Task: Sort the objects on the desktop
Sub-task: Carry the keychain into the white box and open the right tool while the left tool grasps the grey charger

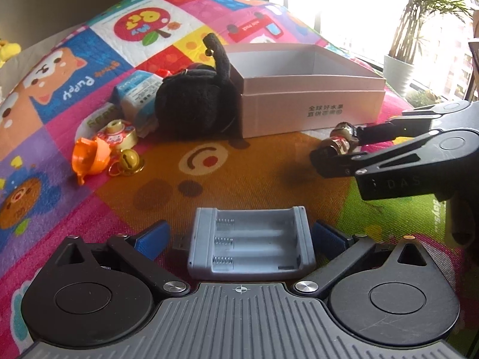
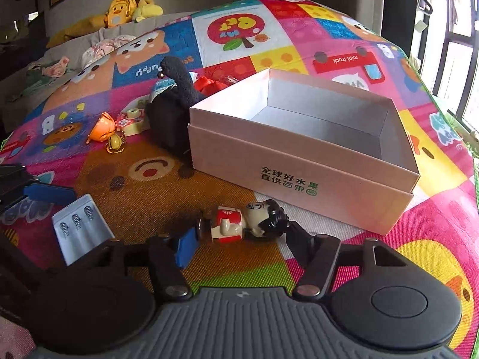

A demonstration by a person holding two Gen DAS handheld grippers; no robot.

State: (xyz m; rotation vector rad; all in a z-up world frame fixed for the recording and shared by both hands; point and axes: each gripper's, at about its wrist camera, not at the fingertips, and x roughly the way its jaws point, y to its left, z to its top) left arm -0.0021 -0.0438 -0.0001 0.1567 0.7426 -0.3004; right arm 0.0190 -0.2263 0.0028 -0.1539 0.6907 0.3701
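A grey battery holder [image 1: 250, 240] lies on the colourful mat between the fingers of my left gripper [image 1: 239, 236]; the blue pads stand apart from its sides, so the gripper is open around it. It also shows in the right wrist view [image 2: 80, 229]. My right gripper [image 2: 239, 234] is shut on a small doll figurine [image 2: 245, 221] with black hair and a red top, lying on its side just in front of the pink open box [image 2: 302, 167]. The left wrist view shows the right gripper [image 1: 338, 146] holding the figurine [image 1: 339, 142] beside the box [image 1: 311, 110].
A black plush cat [image 1: 194, 101] leans on the box's left side. Left of it lie an orange toy [image 1: 89, 157], a gold bell [image 1: 128, 160], a round patterned trinket [image 1: 118, 134] and a small packet [image 1: 136, 91]. Yellow plush toys [image 2: 131, 7] sit far back.
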